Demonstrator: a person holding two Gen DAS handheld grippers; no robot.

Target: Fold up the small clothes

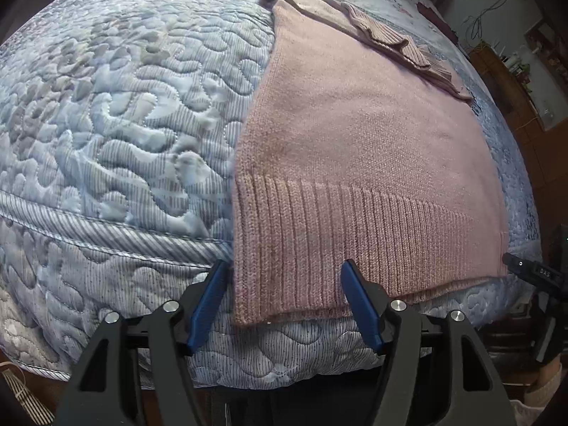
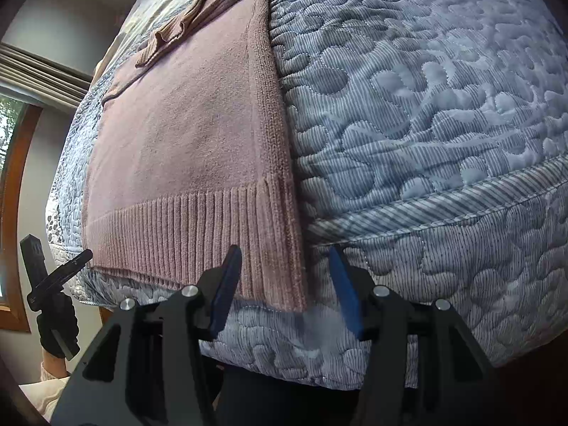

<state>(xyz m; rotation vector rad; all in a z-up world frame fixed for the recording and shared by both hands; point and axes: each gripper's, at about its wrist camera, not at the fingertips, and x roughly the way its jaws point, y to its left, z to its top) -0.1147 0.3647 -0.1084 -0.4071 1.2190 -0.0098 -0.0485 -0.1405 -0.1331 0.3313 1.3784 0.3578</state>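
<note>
A pink knit sweater (image 1: 355, 135) lies flat on a blue quilted bed, its sides folded in and one sleeve (image 1: 401, 46) laid across the top. Its ribbed hem (image 1: 337, 241) hangs slightly over the bed's near edge. My left gripper (image 1: 284, 277) is open, its blue pads either side of the hem's left corner. In the right wrist view the same sweater (image 2: 184, 135) shows, and my right gripper (image 2: 284, 262) is open around the hem's right corner (image 2: 284, 277). The left gripper (image 2: 53, 277) appears at the far left there, held by a gloved hand (image 2: 56, 326).
The blue quilted bedspread (image 1: 106, 124) covers the bed, with a striped border band (image 2: 443, 206) near the front edge. A wooden cabinet with small items (image 1: 514, 81) stands at the right in the left view. A window with a wooden frame (image 2: 14, 195) is at the left.
</note>
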